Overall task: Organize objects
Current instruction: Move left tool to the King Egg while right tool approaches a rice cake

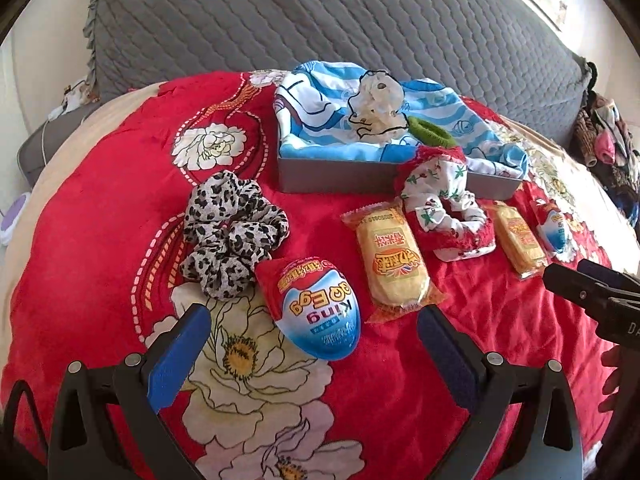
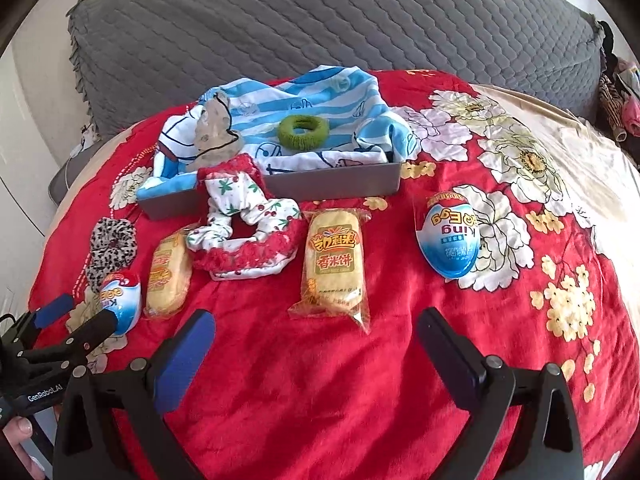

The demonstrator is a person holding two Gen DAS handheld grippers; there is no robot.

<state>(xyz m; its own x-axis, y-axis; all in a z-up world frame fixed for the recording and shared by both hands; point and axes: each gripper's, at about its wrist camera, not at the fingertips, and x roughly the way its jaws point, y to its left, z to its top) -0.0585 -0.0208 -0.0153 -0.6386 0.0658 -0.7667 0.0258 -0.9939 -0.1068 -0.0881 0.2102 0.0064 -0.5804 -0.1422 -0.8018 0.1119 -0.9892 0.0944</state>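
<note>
On the red floral blanket [image 1: 100,220] lie a leopard scrunchie [image 1: 232,232], a King Egg [image 1: 320,312], a yellow rice-cake pack [image 1: 394,264], a red-and-white cherry scrunchie [image 1: 444,208], a second pack [image 1: 518,240] and a second egg [image 1: 554,226]. My left gripper [image 1: 314,344] is open, its fingers either side of the near egg. My right gripper [image 2: 316,344] is open and empty, just short of a rice-cake pack [image 2: 334,256]. A grey box [image 2: 336,184] lined with blue striped cloth [image 2: 304,92] holds a green scrunchie [image 2: 303,130].
A grey quilted cushion [image 1: 320,12] backs the bed. A pile of clothes [image 1: 608,136] lies at the far right. A pale scrunchie [image 1: 378,104] lies in the box. The other egg [image 2: 450,236] lies right of the right gripper.
</note>
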